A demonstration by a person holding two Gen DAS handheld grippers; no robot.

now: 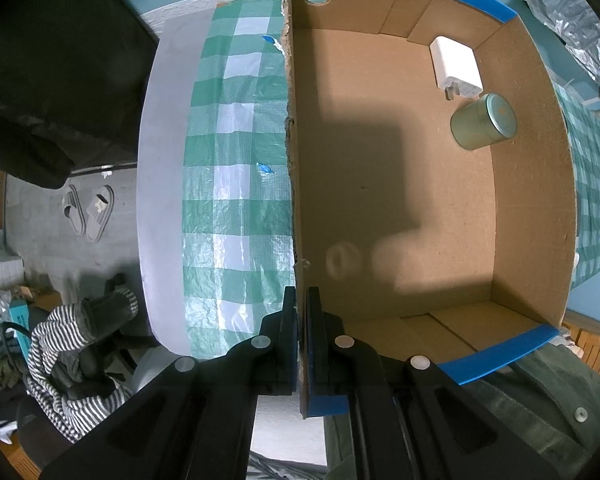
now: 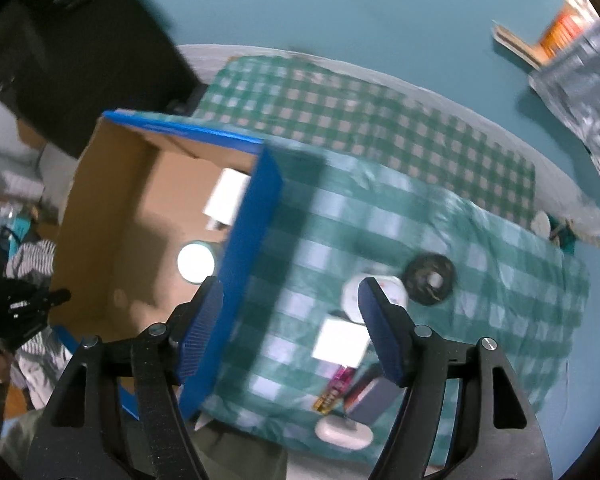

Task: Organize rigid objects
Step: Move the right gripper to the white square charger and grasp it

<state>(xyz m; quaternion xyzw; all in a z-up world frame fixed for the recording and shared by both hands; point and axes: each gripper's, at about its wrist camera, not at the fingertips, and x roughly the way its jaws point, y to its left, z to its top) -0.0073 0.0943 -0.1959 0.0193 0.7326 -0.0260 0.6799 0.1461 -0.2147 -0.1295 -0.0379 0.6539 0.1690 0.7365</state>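
An open cardboard box (image 1: 400, 208) with blue-taped rims stands on a green checked cloth (image 1: 236, 184). Inside it, at the far right, lie a white charger plug (image 1: 456, 68) and a round green tin (image 1: 484, 122). My left gripper (image 1: 302, 308) is shut on the box's left wall near its front corner. In the blurred right wrist view, my right gripper (image 2: 290, 286) is open and empty above the cloth, just right of the box's blue wall (image 2: 244, 264). Beyond its fingers lie a black tape roll (image 2: 430, 278), a white round object (image 2: 388, 292) and a white square block (image 2: 342, 344).
Near the cloth's front edge are a pink packet (image 2: 338, 388), a grey box (image 2: 374, 396) and a white oval piece (image 2: 344, 432). A silvery bag (image 2: 580, 92) and books (image 2: 556, 32) lie at the far right. Left of the table, slippers (image 1: 88, 212) sit on the floor.
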